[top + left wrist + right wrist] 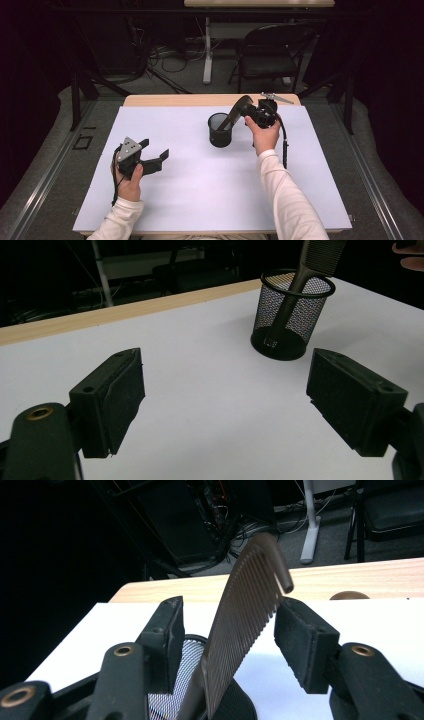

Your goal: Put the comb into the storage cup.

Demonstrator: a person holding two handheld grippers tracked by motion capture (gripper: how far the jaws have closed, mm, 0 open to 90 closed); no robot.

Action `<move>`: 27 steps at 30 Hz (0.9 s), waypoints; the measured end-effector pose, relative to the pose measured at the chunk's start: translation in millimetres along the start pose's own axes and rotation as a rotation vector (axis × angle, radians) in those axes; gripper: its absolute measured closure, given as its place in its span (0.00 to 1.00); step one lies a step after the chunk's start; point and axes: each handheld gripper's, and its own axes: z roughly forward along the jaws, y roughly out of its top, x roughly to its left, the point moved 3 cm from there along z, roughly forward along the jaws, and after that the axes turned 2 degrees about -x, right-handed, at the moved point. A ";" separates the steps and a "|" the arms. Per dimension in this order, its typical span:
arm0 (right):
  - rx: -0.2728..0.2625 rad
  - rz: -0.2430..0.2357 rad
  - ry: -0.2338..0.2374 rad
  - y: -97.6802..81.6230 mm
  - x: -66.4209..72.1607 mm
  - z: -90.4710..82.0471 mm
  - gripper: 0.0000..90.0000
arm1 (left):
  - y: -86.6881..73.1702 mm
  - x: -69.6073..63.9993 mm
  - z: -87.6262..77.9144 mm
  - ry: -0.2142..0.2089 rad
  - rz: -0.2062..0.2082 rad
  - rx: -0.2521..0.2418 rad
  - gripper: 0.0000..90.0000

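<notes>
A black mesh cup [220,131] stands on the white sheet near the table's far middle. A dark comb [235,112] stands in it, handle down, leaning to the right with its toothed end up. My right gripper [248,111] hovers at the comb's top, tilted down and to the left. In the right gripper view the comb [245,615] rises between the two pads [167,640], with a clear gap on the left side, and the cup [185,652] sits below. My left gripper [156,148] rests at the sheet's left, open and with nothing in it, facing the cup [292,315].
The white sheet [200,190] covers most of the wooden table [170,100]. Beyond the far edge stand a black chair [272,55], a white table leg [207,50] and cables on the floor. Dark frame legs [75,90] flank the left side.
</notes>
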 end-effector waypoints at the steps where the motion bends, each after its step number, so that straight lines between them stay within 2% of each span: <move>1: 0.001 -0.005 -0.001 -0.1 0.3 -0.6 0.51 | 0.3 -0.1 0.5 -0.001 0.000 -0.003 0.17; 6: -0.021 -0.009 -0.003 0.8 1.9 -6.2 0.51 | 1.3 0.0 2.8 -0.005 -0.002 -0.003 0.17; 13: -0.009 -0.019 0.004 1.4 2.5 -12.0 0.48 | 1.4 0.6 3.5 -0.002 -0.008 -0.001 0.17; 20: -0.023 -0.088 -0.015 3.0 5.8 -21.8 0.46 | 1.6 1.5 2.1 0.003 -0.010 -0.002 0.17; 25: -0.015 -0.116 -0.030 3.0 7.0 -29.3 0.41 | 1.6 2.1 1.4 0.002 -0.012 -0.001 0.17; 27: -0.009 -0.107 -0.024 2.3 6.8 -31.4 0.39 | 1.7 2.7 1.0 0.002 -0.013 -0.001 0.17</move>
